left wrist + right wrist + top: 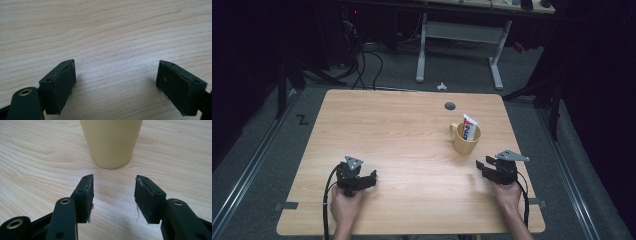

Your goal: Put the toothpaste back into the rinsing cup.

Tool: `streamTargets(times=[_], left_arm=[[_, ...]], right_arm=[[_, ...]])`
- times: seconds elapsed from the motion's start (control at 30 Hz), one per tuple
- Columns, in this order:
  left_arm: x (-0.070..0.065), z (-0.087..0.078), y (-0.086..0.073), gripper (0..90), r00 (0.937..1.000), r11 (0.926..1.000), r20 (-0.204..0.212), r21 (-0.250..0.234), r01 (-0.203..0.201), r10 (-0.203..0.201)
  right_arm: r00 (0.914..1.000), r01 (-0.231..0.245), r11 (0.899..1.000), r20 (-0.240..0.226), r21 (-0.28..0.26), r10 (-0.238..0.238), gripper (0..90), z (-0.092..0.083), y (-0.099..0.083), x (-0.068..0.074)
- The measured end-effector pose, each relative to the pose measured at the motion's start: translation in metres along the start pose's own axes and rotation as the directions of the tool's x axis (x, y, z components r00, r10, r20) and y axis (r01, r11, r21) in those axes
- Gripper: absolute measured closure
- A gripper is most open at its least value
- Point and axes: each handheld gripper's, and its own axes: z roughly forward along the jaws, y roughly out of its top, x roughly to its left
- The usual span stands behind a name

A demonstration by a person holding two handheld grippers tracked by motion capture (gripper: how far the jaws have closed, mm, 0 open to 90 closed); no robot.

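**Near the worktop's front edge: two grippers released, mug ahead of the right one**

On the right side, the right gripper [113,195] is held low over the worktop [402,135], its jaws parted with only bare wood between them. Just beyond its fingertips the yellow mug [111,142] is seen upright, near but untouched. From the high view, a toothpaste tube [469,129] is seen standing tilted inside the mug. Well apart on the left, the left gripper [116,85] is held with jaws spread wide over bare wood, nothing being grasped.
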Motion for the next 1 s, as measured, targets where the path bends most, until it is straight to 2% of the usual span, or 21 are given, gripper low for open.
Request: streamTargets(times=[0.43,1.0], left_arm=[[0.0,0.0,0.0,16.5,1.0,1.0,0.0,0.0,0.001,-0.001],[0.0,0.0,0.0,16.5,1.0,1.0,0.001,0.0,0.001,-0.001]], right_arm=[[0.9997,0.019,0.998,0.012,0.056,-0.02,49.9,0.017,-0.003,0.003],[0.9981,0.048,0.994,0.033,0.097,-0.051,49.1,0.033,-0.008,0.008]])
